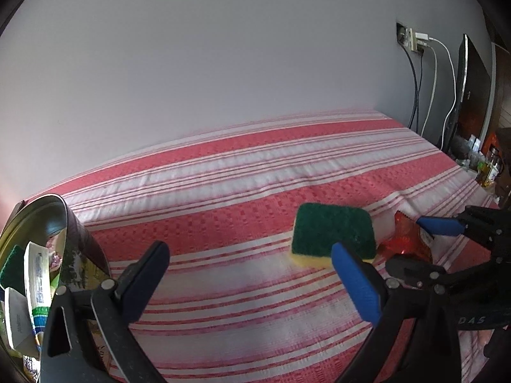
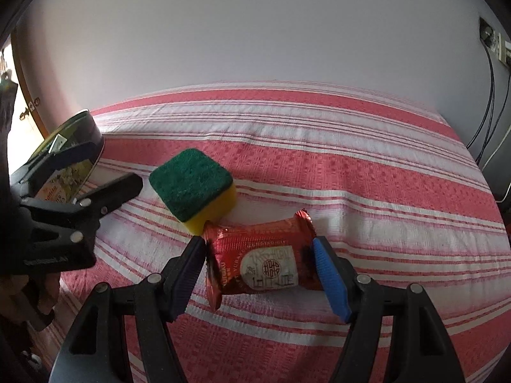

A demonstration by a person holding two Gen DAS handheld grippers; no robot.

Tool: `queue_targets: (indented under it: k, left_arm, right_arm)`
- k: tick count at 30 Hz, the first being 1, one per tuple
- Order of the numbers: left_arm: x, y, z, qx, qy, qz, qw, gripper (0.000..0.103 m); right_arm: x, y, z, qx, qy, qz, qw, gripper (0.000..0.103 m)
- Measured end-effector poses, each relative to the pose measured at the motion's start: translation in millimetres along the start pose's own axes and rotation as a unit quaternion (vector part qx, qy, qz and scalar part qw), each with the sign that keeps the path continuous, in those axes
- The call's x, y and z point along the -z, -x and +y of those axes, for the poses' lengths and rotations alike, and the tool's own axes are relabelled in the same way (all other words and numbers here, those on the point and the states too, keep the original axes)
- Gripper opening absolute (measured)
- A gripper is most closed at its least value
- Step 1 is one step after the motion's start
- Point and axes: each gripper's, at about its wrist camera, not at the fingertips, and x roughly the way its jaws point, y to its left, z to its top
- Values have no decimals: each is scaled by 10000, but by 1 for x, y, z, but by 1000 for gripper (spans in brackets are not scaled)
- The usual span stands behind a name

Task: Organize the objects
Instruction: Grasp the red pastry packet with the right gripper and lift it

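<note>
Sponge (image 1: 333, 230), green scouring side up over a yellow base, lies flat on the red-and-white striped bed (image 1: 223, 172), with a red packet (image 2: 265, 261) just beside it, one crimped end close to the sponge's yellow corner.

The right hand-held gripper (image 2: 259, 271) is held low over the bed, fingers pointing toward the wall. Its jaws straddle the packet: the dark pad at the left crimp seems to touch it, while the blue pad (image 2: 330, 279) sits at the right end, where I cannot tell if it touches. It is spread wide, not clenched; the packet rests on the bed.

The left hand-held gripper (image 1: 252, 282) is out to the left, also released, its two fingers far apart with only striped cover between them. Its blue pad (image 1: 354, 282) overlaps the sponge's near corner in its own camera, but from the right wrist view the gripper stands apart from the sponge.

A tin (image 1: 48, 223) stands at the bed's left edge, partly cut off by the frame and by the left gripper. Inside, a tube (image 1: 38, 284) and a white box are visible, with a bit of green at the rim; the rest is hidden. The print on the packet's label is too small to read. Cables (image 1: 424, 89) hang from a wall socket on the right.
</note>
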Motion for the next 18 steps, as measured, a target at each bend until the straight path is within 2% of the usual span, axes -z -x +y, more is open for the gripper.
queue_targets:
  k: [7, 10, 18]
  left_arm:
    - [1, 4, -6, 44, -117, -125, 9998, 103]
    - [0, 3, -6, 58, -86, -96, 9999, 103]
    - [2, 4, -3, 96, -42, -123, 9999, 103]
  right_arm:
    - [-2, -2, -7, -131, -143, -20, 9998, 71]
    - [-2, -4, -12, -191, -267, 44, 9995, 77]
    - [-1, -4, -18, -481, -585, -34, 9971, 78]
